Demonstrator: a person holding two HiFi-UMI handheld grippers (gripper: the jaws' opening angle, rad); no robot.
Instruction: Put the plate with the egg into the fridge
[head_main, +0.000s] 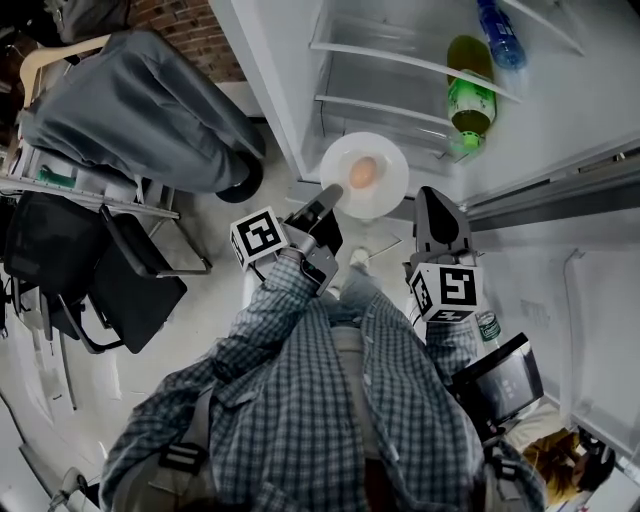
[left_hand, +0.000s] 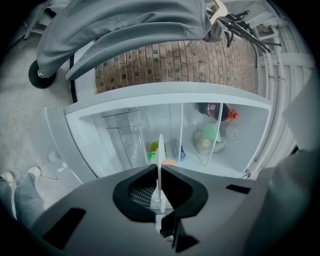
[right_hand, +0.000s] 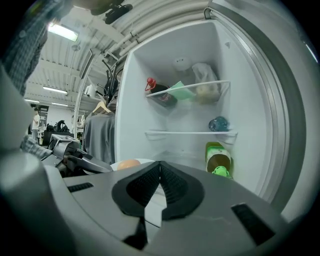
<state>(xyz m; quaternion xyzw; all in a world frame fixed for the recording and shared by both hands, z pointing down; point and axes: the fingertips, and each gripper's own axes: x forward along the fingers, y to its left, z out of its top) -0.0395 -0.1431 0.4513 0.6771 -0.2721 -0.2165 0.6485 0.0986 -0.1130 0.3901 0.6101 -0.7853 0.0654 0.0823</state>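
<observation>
Pinching the near rim of the white plate (head_main: 388, 185), the left gripper (head_main: 329, 197) holds it just ahead of its jaws, before the open fridge (head_main: 272, 90). The head view shows the egg (head_main: 363, 172) at mid-plate. The left gripper view gives the plate only edge-on, a thin white line clamped between the jaws, with what seems to be the egg beside it. Just right of the plate, the right gripper (head_main: 431, 197) has its jaws pressed together on nothing, and a green bottle (right_hand: 218, 164) lies beyond it.

Green bottle (head_main: 468, 95), garment (head_main: 140, 110) (grey), brick wall (head_main: 195, 30)
</observation>
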